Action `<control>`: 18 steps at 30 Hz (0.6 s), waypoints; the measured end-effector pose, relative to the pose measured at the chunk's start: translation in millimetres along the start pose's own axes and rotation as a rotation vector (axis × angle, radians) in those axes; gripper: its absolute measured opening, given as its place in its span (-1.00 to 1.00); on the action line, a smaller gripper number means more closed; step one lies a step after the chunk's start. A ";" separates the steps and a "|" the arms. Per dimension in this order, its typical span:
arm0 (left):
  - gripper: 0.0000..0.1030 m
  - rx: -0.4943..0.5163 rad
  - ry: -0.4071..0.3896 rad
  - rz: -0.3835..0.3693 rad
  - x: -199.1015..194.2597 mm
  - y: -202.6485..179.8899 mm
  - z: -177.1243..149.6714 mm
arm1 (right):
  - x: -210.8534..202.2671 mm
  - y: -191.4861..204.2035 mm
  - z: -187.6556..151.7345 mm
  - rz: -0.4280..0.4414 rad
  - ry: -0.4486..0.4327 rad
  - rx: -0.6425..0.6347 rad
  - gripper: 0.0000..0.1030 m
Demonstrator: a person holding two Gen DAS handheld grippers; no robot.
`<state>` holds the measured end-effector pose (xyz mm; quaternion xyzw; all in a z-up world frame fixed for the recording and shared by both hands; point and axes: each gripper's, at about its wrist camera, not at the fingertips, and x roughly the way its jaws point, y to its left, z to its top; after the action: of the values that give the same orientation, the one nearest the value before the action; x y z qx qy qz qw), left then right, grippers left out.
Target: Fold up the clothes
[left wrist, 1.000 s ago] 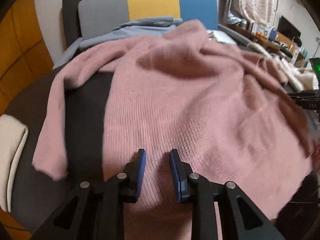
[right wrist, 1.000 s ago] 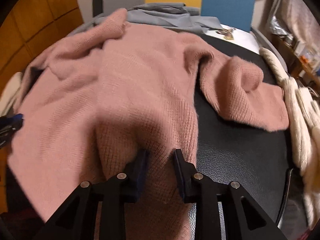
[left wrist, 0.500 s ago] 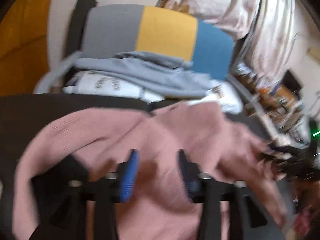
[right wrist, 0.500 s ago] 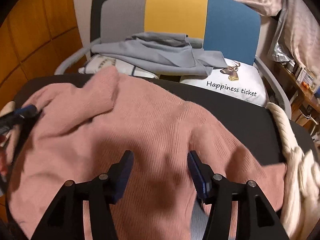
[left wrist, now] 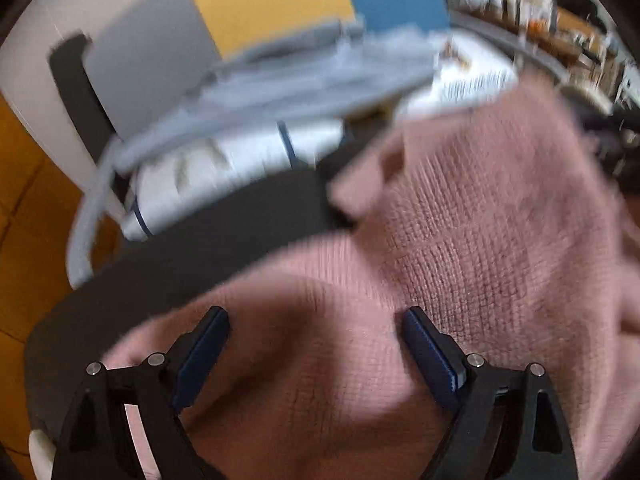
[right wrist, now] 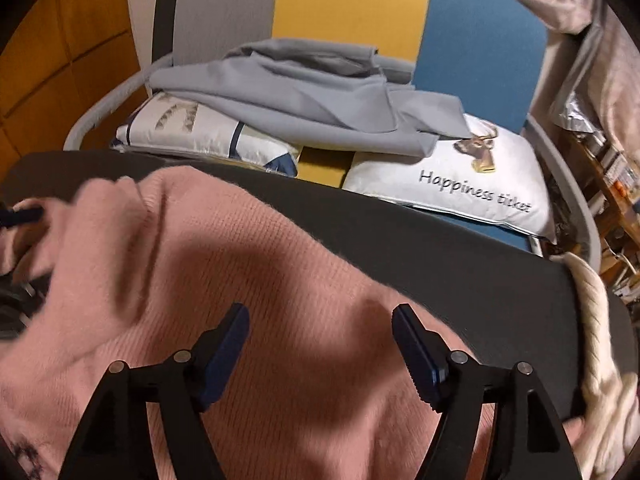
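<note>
A pink knit sweater (left wrist: 460, 248) lies spread on a dark table (left wrist: 208, 240); it also shows in the right wrist view (right wrist: 240, 264). My left gripper (left wrist: 316, 320) is open, with its blue pads wide apart just above the sweater's near part. My right gripper (right wrist: 320, 316) is open too, hovering over the sweater's right side near the table's (right wrist: 440, 240) far edge. Neither gripper holds cloth. The left wrist view is blurred.
Behind the table stands a grey, yellow and blue chair (right wrist: 352, 0) holding a grey garment (right wrist: 312, 96) and white pillows (right wrist: 472, 176). A cream knit garment (right wrist: 596, 320) lies at the table's right edge. Cluttered shelves (left wrist: 560, 40) are at the right.
Both grippers went from shut on the sweater to open and let it drop. Both views have swung up and forward toward the chair, and the sweater now lies flatter on the table.
</note>
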<state>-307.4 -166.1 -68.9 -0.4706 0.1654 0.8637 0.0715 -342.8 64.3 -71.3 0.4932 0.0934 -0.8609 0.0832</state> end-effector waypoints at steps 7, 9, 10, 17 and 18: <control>0.16 -0.019 -0.088 -0.023 -2.2 -2.8 -12.8 | 14.7 0.8 -4.3 0.054 -0.014 -0.004 -0.42; -0.76 0.010 -0.118 -0.030 -9.2 -11.8 -8.5 | 10.7 10.4 -4.1 0.034 -0.022 -0.044 -0.80; -0.75 0.002 -0.114 -0.043 -9.6 -14.0 -4.5 | 8.7 15.3 -4.2 0.018 -0.022 -0.066 -0.80; -0.76 -0.217 -0.152 -0.051 -13.4 26.2 -7.9 | -10.8 -28.0 -9.4 -0.025 -0.073 0.089 -0.80; -0.77 -0.263 -0.153 -0.036 -13.8 36.8 -10.6 | -11.1 -37.4 -10.7 -0.042 -0.073 0.110 -0.80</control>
<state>-301.7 -203.8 -54.6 -0.4118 0.0364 0.9098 0.0371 -337.2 103.7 -64.1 0.4631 0.0533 -0.8838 0.0411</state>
